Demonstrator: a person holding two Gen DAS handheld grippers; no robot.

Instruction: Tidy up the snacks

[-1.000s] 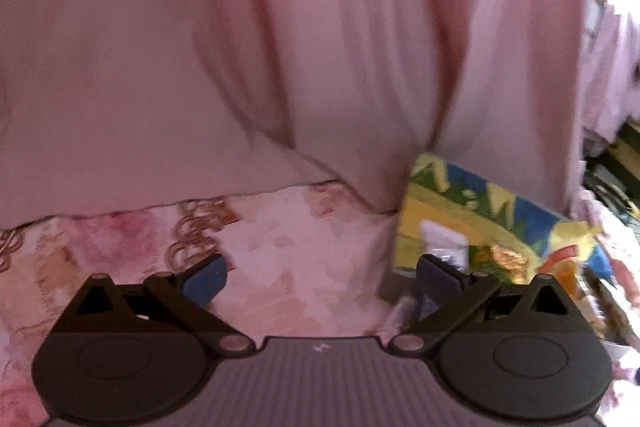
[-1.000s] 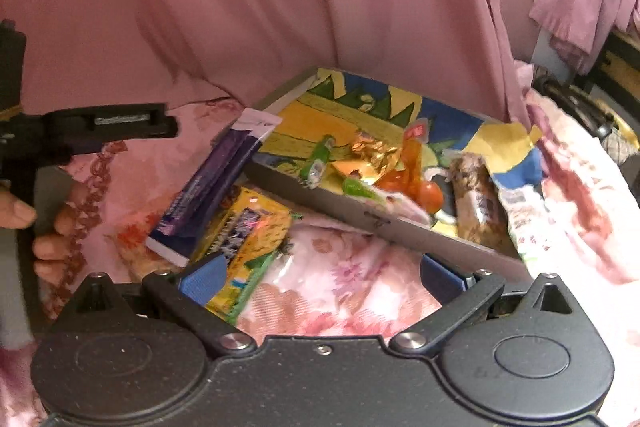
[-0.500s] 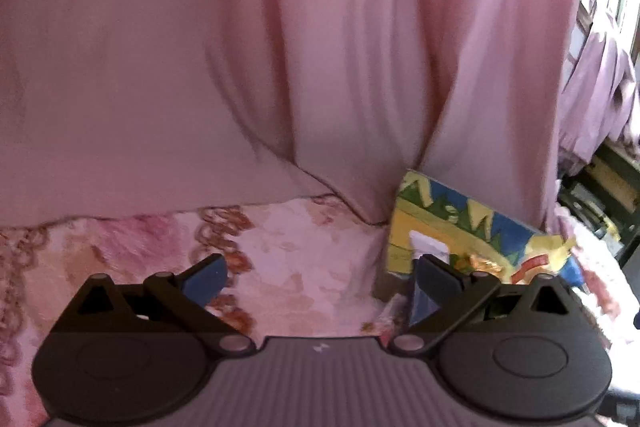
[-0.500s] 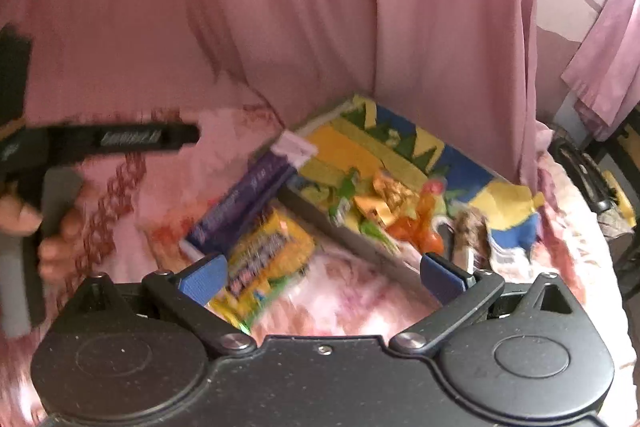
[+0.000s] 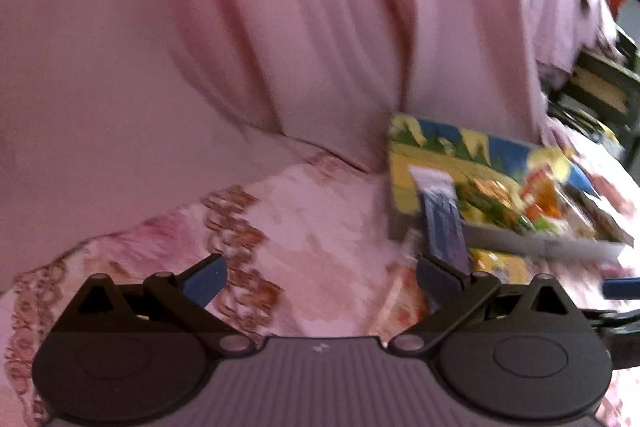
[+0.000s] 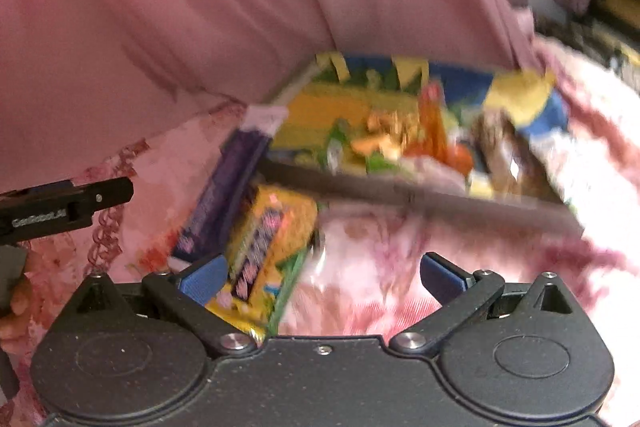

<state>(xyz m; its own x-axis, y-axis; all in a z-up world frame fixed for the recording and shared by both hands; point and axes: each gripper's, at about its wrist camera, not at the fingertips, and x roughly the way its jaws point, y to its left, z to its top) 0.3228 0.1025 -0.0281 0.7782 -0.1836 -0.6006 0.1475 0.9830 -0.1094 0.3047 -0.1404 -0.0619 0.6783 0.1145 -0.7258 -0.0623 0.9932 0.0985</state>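
Shallow colourful cardboard tray [image 6: 420, 197] (blurred), loose snacks inside. Against its near wall: long purple wrapper [image 6: 224, 195], yellow packet [image 6: 272, 247]. Left gripper [image 5: 320, 277], right gripper [image 6: 320, 273]: jaws apart, empty.

Left hand-held gripper [image 5: 320, 277] spread wide over floral cloth [image 5: 312, 227]; purple packet [image 5: 442, 227] leaning on tray [image 5: 520, 243]

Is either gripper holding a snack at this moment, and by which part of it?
Nothing is held. The left gripper and right gripper are both open and empty; the yellow snack packet lies on the bedspread.
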